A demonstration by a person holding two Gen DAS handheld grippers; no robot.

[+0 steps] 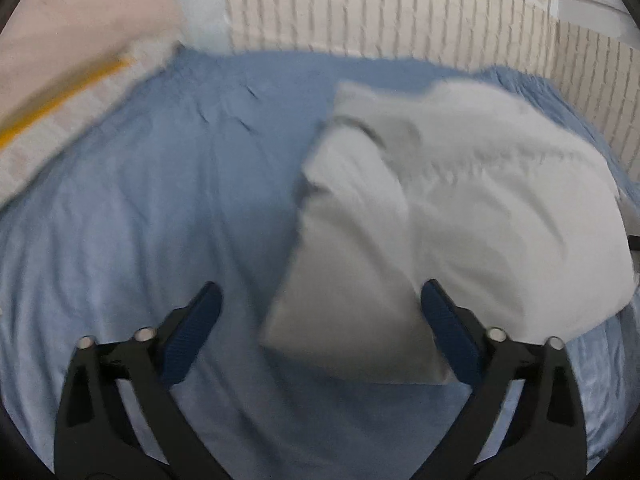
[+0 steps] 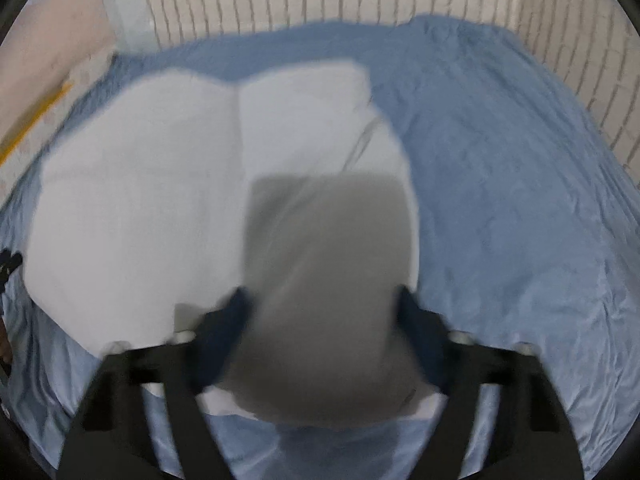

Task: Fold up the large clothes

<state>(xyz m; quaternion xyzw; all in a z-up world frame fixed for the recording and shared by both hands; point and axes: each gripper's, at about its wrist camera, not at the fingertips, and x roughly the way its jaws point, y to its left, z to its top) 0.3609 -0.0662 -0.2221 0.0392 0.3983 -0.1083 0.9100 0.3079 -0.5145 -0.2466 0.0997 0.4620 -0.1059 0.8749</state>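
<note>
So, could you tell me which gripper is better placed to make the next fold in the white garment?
Probably the right gripper: its open jaws already straddle a grey flap of the white garment. The left gripper is open too, with only a corner between its jaws.

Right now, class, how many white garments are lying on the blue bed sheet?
1: the white garment lies partly folded on the blue sheet, in front of both sets of open fingers. More may be hidden underneath.
</note>
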